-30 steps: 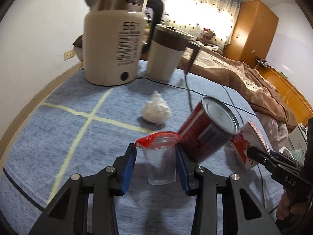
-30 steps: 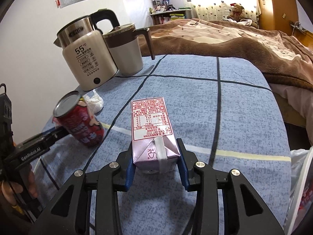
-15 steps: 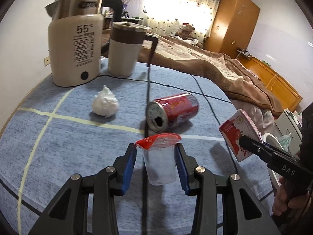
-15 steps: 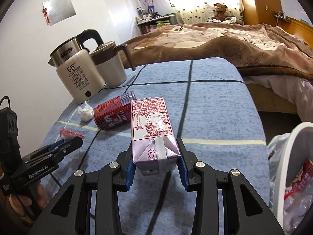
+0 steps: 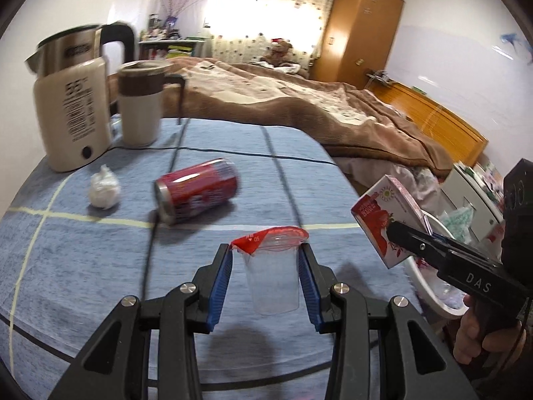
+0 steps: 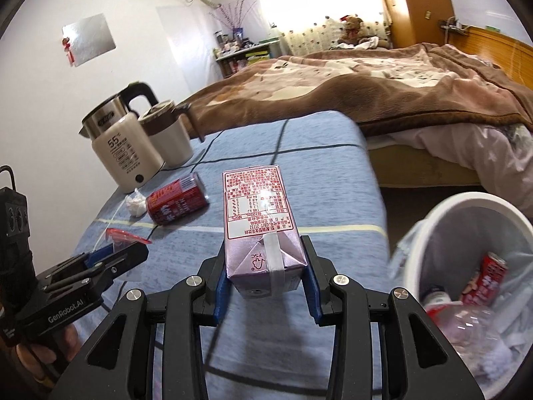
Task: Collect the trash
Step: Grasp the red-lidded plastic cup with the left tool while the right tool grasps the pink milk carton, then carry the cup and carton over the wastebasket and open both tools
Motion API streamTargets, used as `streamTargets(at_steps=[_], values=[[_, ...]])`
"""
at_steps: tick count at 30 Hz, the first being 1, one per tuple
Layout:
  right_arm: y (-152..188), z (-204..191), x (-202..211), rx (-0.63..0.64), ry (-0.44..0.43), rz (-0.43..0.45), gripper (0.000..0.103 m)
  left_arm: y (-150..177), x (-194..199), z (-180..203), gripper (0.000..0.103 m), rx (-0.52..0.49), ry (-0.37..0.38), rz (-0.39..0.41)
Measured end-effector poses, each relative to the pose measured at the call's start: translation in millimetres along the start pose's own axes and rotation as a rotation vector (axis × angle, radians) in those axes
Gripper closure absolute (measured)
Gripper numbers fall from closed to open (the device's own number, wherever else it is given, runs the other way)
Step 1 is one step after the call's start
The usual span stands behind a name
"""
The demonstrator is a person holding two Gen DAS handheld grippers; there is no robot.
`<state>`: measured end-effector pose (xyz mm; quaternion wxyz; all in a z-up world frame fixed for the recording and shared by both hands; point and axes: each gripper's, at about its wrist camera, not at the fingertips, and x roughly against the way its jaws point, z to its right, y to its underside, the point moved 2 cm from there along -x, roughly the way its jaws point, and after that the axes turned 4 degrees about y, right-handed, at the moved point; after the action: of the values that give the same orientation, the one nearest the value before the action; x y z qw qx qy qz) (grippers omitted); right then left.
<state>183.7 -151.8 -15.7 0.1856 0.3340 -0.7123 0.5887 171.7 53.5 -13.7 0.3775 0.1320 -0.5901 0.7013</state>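
Note:
My left gripper [image 5: 265, 275] is shut on a clear plastic cup [image 5: 270, 278] with a peeled red foil lid, held above the blue tablecloth [image 5: 83, 266]. My right gripper [image 6: 265, 278] is shut on a pink drink carton [image 6: 258, 220], which also shows in the left wrist view [image 5: 386, 216], held near the table's right edge. A red can [image 5: 196, 195] lies on its side on the table, and a crumpled white tissue [image 5: 103, 188] lies left of it. A white bin [image 6: 473, 286] with a bag and trash inside stands right of the table.
A cream electric kettle [image 5: 71, 106] and a lidded mug [image 5: 140, 103] stand at the table's far left, with a black cord [image 5: 213, 150] running across the cloth. A bed with a brown blanket [image 5: 299, 106] lies behind the table.
Both grippers have lifted and drawn back to the right with their loads. The red can went from tilted to lying on its side. The white bin has come into the right wrist view.

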Motion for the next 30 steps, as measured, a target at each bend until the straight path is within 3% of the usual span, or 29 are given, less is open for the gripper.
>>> streamTargets(at_steps=[13,30], values=[[8,73,53,-0.080,0.096,0.049,0.065,3,-17,91,0.061,-0.115,0.106,-0.025],[26,154,92,-0.152,0.236,0.056,0.065,15,-50,188,0.061,-0.230,0.214,-0.084]])
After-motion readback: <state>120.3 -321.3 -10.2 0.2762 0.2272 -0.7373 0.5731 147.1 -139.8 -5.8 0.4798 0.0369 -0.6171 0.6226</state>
